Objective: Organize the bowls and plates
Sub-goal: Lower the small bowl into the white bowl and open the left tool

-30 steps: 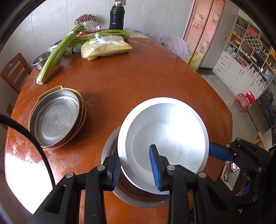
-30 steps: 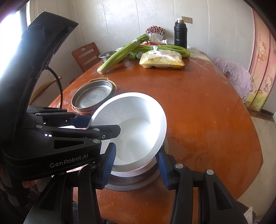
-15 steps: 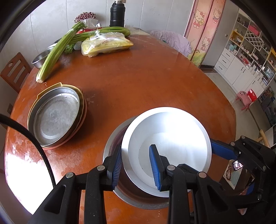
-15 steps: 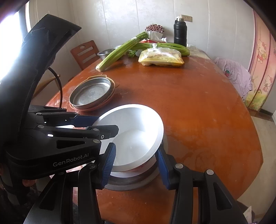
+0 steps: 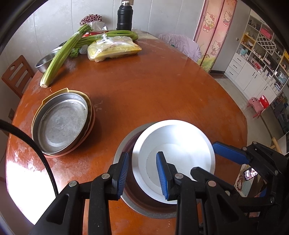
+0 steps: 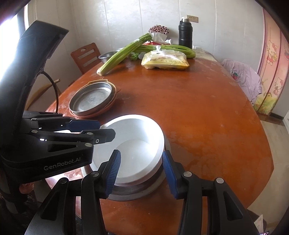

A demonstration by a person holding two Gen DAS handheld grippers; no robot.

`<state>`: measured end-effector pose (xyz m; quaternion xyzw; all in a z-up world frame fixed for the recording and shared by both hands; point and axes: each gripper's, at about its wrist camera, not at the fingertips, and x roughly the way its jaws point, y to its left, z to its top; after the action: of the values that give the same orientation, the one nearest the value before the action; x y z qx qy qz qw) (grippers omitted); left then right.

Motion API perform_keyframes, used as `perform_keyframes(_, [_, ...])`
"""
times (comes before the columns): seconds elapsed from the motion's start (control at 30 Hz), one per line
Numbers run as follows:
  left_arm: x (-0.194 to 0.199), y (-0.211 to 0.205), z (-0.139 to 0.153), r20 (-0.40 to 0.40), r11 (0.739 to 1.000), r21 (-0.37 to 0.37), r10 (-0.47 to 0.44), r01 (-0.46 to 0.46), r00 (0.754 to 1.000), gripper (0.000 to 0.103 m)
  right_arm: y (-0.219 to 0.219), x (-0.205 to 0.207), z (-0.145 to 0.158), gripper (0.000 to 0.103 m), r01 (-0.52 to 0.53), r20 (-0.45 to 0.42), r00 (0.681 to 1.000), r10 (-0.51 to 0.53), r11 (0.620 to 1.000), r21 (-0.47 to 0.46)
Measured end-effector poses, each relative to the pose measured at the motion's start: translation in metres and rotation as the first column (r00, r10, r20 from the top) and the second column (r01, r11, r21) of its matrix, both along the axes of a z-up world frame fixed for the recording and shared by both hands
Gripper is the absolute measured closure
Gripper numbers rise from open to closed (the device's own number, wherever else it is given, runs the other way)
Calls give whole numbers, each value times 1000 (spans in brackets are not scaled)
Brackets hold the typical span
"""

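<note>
**White bowl sits in steel bowl, both grippers at its rim**

Where the tabletop (image 5: 162, 86) nears its front edge, a white bowl (image 5: 173, 153) sits nested inside a wider steel bowl (image 5: 124, 144), tilted slightly toward the right side. The left gripper (image 5: 142, 174) has its jaws parted, one blue pad outside the white bowl's wall and one inside, with daylight showing between pad and rim. The right gripper (image 6: 140, 173) is spread wide, its pads flanking the near side of the white bowl (image 6: 133, 144) without clearly touching it. To the left, a stack of plates (image 5: 62, 123) topped by a steel pan stands well apart. At the far end lie celery (image 5: 61, 54), a food bag (image 5: 113, 48) and a black flask (image 5: 124, 17).
</note>
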<state>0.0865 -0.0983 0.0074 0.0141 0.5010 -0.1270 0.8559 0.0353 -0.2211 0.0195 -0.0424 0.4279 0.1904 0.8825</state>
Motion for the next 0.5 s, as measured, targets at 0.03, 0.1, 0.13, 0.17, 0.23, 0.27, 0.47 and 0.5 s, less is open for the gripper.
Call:
perform_keyframes(0.03, [0, 1, 1, 2, 1000, 2, 2, -2, 1000, 71, 0, 0, 1, 54, 2, 1, 1000, -2, 1000, 0])
perform_keyframes(0.1, [-2, 2, 2, 6, 1000, 0, 7, -7, 1000, 71, 0, 0, 2, 54, 3, 5, 1000, -3, 1000, 0])
perform_keyframes(0.13, [-2, 3, 3, 8, 1000, -1, 9, -9, 1000, 71, 1, 0, 2, 54, 4, 5, 1000, -4, 1000, -2])
perform_keyframes(0.17, [-3, 3, 3, 9, 1000, -1, 9, -9, 1000, 71, 1, 0, 2, 54, 4, 6, 1000, -4, 1000, -3])
perform_keyframes(0.23, [-4, 5, 5, 13, 1000, -1, 13, -13, 1000, 70, 1, 0, 2, 54, 5, 8, 1000, -5, 1000, -4])
perform_keyframes(0.27, [-4, 5, 5, 15, 1000, 0, 14, -14, 1000, 70, 1, 0, 2, 53, 5, 10, 1000, -5, 1000, -5])
perform_keyframes(0.47, [-7, 10, 11, 37, 1000, -2, 22, -22, 999, 68, 0, 2, 5, 49, 12, 19, 1000, -12, 1000, -6])
perform_keyframes(0.5, [-7, 10, 12, 39, 1000, -4, 21, -21, 999, 67, -1, 3, 6, 48, 14, 19, 1000, -14, 1000, -5])
